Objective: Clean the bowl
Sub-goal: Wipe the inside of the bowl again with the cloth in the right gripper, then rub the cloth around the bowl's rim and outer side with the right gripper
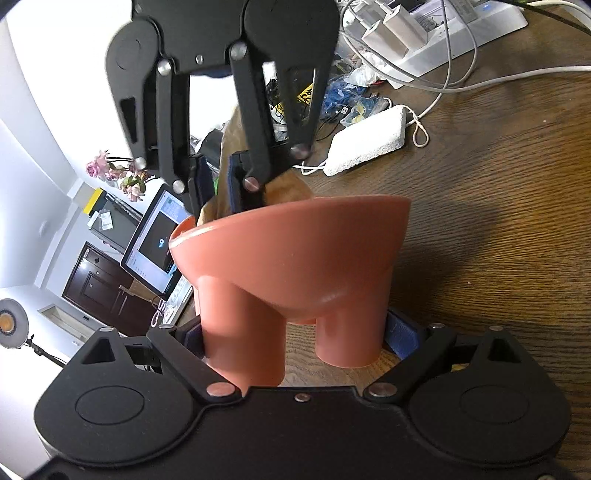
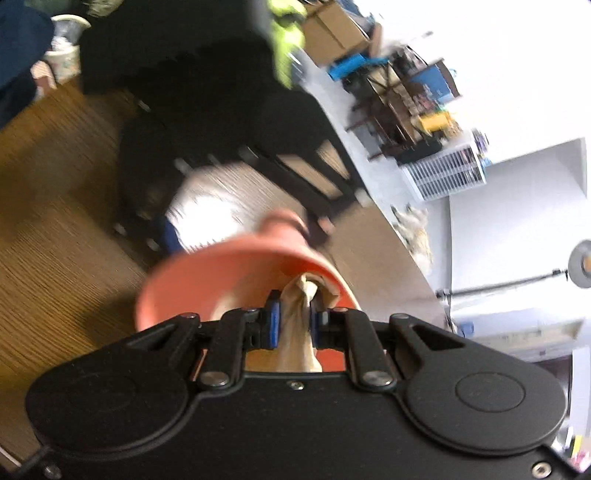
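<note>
A terracotta-coloured bowl (image 1: 295,254) with stubby legs is held tilted above the wooden table. My left gripper (image 1: 295,343) is shut on its legs, blue pads against them. My right gripper (image 2: 293,317) is shut on a tan cloth (image 2: 297,325) and holds it inside the bowl (image 2: 221,280). In the left wrist view the right gripper (image 1: 216,184) comes down from above into the bowl's mouth with the cloth (image 1: 284,188) bunched under it. The bowl's inner bottom is hidden in the left wrist view.
The dark wooden table (image 1: 498,221) carries a white power brick (image 1: 365,140), a power strip with chargers (image 1: 424,33), tangled cables and small clutter at the back. A laptop (image 1: 155,240) stands at the left edge. The right wrist view is motion-blurred.
</note>
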Available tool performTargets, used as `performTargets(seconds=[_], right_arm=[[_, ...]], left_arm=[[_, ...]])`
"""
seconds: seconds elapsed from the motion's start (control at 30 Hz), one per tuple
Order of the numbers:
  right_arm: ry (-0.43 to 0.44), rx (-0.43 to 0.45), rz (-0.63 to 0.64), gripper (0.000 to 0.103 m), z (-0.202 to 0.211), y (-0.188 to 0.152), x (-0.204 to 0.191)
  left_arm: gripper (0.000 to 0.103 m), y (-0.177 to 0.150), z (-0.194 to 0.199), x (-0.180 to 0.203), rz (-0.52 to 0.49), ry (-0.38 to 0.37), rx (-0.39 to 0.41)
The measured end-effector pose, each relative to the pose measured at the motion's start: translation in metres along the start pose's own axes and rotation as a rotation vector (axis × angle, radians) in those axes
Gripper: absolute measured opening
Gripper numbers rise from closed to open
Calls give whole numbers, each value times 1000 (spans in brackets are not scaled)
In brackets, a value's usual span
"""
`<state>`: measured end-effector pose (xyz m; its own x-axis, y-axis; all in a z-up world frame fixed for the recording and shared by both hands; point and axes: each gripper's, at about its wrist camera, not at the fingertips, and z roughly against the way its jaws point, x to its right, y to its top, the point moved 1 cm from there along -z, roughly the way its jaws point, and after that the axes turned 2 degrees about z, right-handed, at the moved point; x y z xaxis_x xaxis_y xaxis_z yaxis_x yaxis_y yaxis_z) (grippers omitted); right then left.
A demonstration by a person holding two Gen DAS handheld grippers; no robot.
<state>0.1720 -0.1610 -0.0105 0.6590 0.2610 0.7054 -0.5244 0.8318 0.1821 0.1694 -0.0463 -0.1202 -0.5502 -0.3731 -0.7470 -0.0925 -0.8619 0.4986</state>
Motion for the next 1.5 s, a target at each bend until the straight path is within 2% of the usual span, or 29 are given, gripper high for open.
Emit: performTargets(seconds=[0.1, 0.3, 0.37, 0.53, 0.73, 0.9, 0.97, 1.2, 1.33, 1.5], right_arm=[[7, -48, -34, 16, -6, -16, 5], [116, -122, -28, 16, -25, -33, -17], [162, -107, -27, 16, -24, -27, -27], [212, -49, -12, 16, -24, -7, -39], [173, 29, 21, 16, -13, 22, -32], [110, 28, 40, 16, -12, 23, -16], [89, 14, 41, 16, -16, 20, -1], [58, -61, 2, 16, -23, 1, 7], [79, -120, 9, 16, -34, -7, 2], [149, -163, 20, 16, -44, -13, -8]], left_arm=[[92, 1, 0, -1, 2, -1, 2], [92, 0, -3, -2, -8, -2, 4], [92, 0, -3, -2, -17, -4, 4], [92, 1, -4, -1, -27, -6, 3], [92, 2, -4, -1, -34, -7, 1], [92, 1, -5, 0, -37, -8, 2], [92, 1, -5, 0, -37, -8, 3], [92, -1, -5, -1, -30, -8, 6], [92, -1, -5, -1, -30, -10, 7], [92, -1, -5, -2, -31, -10, 7]])
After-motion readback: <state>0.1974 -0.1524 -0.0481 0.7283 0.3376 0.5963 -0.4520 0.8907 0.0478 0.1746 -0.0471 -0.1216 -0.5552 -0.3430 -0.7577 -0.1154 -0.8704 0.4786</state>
